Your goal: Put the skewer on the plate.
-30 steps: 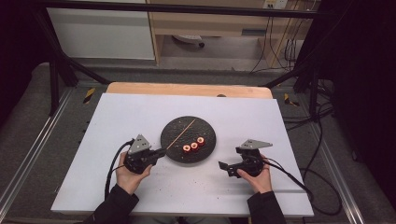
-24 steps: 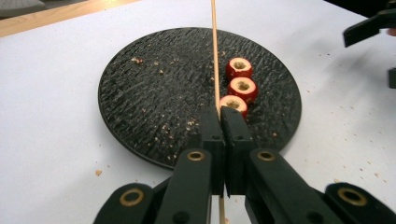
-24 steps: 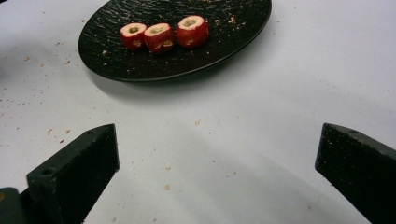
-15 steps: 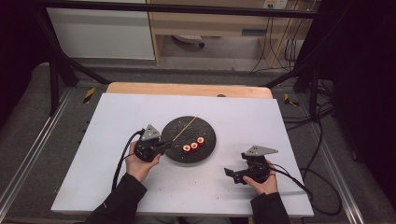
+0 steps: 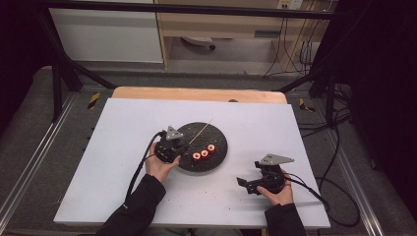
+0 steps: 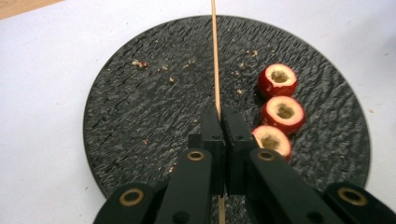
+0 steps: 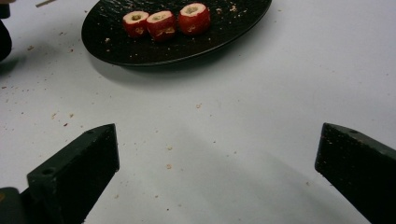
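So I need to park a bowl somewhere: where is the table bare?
The white table is free left of the round black slate plate and beyond it. It is crowded at the plate's near edge, by the three cored red fruit pieces, thin wooden skewer and left gripper.

cored red fruits (image 6: 282, 112): 3 | wooden skewer (image 6: 215, 60): 1 | black round plate (image 6: 140, 116): 1

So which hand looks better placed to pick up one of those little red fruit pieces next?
Probably the right. The right gripper rests open on the white table, facing the red fruit pieces on the black plate. The left gripper is shut on the wooden skewer.
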`<state>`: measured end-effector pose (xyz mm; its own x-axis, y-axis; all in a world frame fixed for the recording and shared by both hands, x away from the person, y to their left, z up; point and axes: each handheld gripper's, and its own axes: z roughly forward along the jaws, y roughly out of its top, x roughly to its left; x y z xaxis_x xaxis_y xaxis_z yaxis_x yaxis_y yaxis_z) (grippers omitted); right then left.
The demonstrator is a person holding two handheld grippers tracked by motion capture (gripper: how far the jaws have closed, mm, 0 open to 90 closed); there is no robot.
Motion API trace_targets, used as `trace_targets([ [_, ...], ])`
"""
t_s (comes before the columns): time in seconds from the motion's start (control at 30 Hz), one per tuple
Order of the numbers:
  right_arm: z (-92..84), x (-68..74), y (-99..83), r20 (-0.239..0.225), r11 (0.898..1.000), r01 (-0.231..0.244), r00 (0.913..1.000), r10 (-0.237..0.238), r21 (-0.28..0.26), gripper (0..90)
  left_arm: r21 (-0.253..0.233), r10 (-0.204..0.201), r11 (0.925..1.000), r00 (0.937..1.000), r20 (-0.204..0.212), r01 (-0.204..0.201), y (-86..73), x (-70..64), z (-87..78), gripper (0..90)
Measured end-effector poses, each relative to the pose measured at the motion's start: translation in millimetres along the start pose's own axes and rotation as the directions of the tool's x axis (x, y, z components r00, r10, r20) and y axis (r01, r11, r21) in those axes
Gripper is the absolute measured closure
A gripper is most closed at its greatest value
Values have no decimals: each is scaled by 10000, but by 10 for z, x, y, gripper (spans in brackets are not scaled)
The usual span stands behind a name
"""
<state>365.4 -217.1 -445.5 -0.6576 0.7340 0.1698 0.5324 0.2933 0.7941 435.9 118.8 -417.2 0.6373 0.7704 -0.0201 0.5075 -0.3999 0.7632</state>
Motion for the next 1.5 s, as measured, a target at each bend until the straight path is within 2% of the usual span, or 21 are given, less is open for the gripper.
trace_targets([
  [0.37, -11, -8, -1, -6, 10000, -33, 10000, 33, -38, 13, 589, -10, 9983, 9998, -219, 23, -8, -34, 219, 883],
  [0.63, -7, -8, -3, -7, 10000, -16, 10000, 15, -43, 14, 742, 156, 9972, 9992, -356, -129, -25, -57, 267, 882],
  [0.83, -15, -8, 0, 1, 10000, -17, 10000, 17, -83, 14, 721, 113, 9974, 9994, -337, -88, -26, -45, 251, 875],
  [1.0, -22, -10, 5, 15, 9999, -30, 10000, 30, -142, 13, 513, 282, 9983, 9994, -217, -270, -13, -34, 153, 785],
  [1.1, -29, -13, 7, 30, 9999, -14, 10000, 15, -170, 13, 356, 419, 9985, 9991, -87, -415, -14, -24, 63, 691],
  [1.2, -35, -15, 7, 35, 9999, 5, 10000, -4, -158, 12, 293, 409, 9987, 9989, 231, -416, -17, -14, -25, 592],
  [1.3, -39, -15, 10, 46, 9998, -16, 10000, 17, -202, 12, 135, 576, 9982, 9982, 181, -578, -34, -12, -121, 518],
  [1.37, -48, -15, 13, 23, 9998, -71, 10000, 72, -212, 12, 225, 343, 9991, 9987, 380, -352, -50, 14, -176, 440],
  [1.5, -58, -24, 14, 54, 9997, -63, 10000, 64, -229, 11, 354, 363, 9986, 9980, 526, -381, -124, 81, -282, 319],
])
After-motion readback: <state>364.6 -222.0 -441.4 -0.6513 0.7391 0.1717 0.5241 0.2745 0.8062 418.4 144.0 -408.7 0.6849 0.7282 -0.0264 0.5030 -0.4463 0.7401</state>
